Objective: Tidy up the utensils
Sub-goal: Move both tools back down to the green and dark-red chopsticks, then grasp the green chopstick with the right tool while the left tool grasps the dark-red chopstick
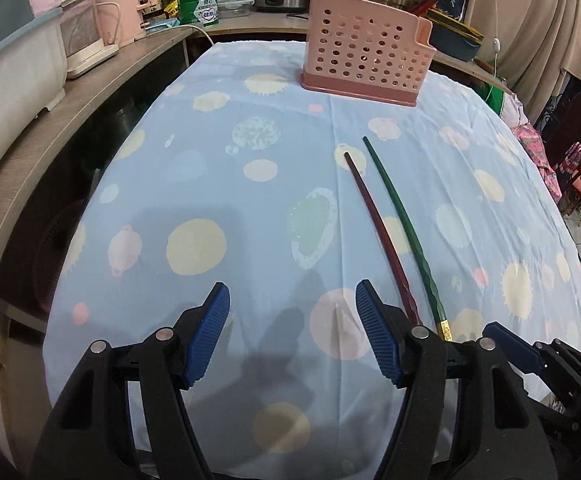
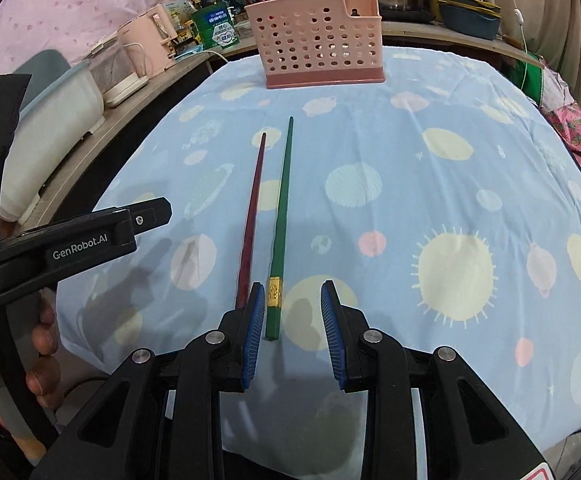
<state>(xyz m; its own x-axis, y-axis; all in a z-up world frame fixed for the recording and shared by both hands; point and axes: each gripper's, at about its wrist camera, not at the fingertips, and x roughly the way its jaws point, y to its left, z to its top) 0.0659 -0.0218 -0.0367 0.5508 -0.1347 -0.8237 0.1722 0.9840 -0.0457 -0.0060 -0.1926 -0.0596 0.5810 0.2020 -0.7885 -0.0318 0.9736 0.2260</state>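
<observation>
Closest in, the right hand-held gripper [image 2: 289,318] is spread open with the butt end of the green chopstick [image 2: 281,216] sitting right between its pads, not pinched yet. The left hand-held gripper [image 1: 292,330] is also spread wide over bare cloth, holding nothing. The dark red chopstick [image 2: 252,212] lies just beside the green one, almost parallel, both flat on the tabletop [image 2: 430,160] with tips pointing away. Further back stands the pink perforated utensil holder [image 2: 316,44], upright near the far edge, well apart from the sticks.

My guess on handling: these look light, stiff and kinda glossy, so slippery. Lying flat on soft cloth makes them tricky to get under. I'd grab the thick square end near the gold band [image 2: 272,294], since the thin tips would probably roll or slide out
</observation>
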